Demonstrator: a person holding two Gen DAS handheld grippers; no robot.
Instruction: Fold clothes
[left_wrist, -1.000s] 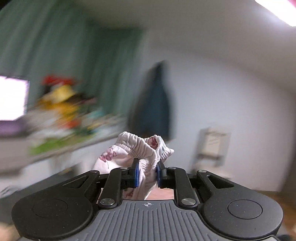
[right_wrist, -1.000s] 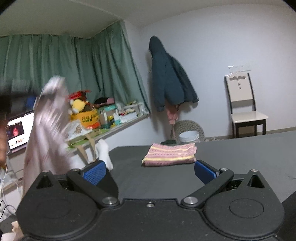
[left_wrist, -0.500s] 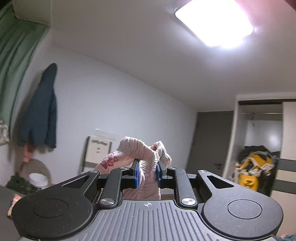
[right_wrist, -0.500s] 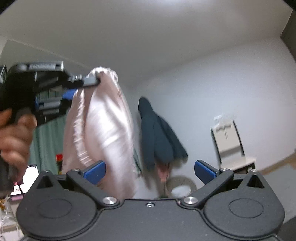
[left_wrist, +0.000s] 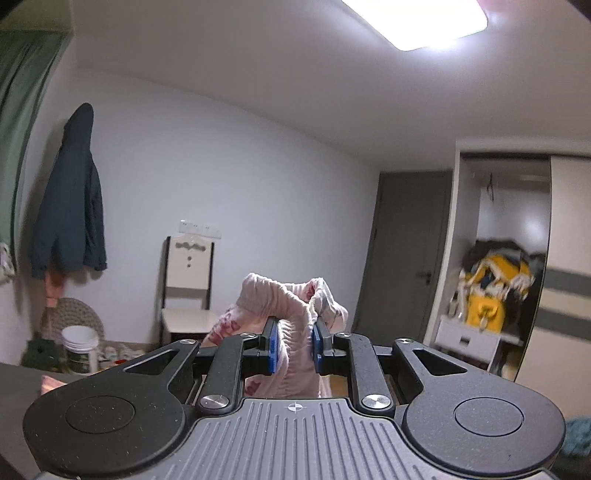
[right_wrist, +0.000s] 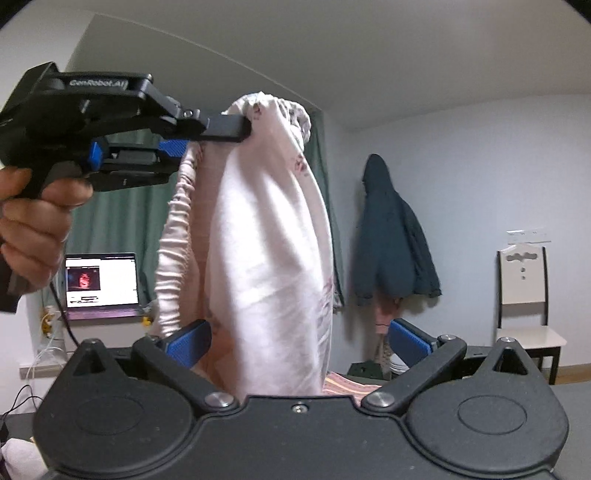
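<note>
Pale pink floral garment (right_wrist: 266, 236) dangling, pinched by left hand-held gripper (left_wrist: 294, 349); right hand-held gripper (right_wrist: 297, 345) spread wide, empty

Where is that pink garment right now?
The pink garment hangs in the air from the left gripper, which pinches its gathered waistband. In the right wrist view it dangles just ahead of the open right gripper, left of the dark jacket.
</note>
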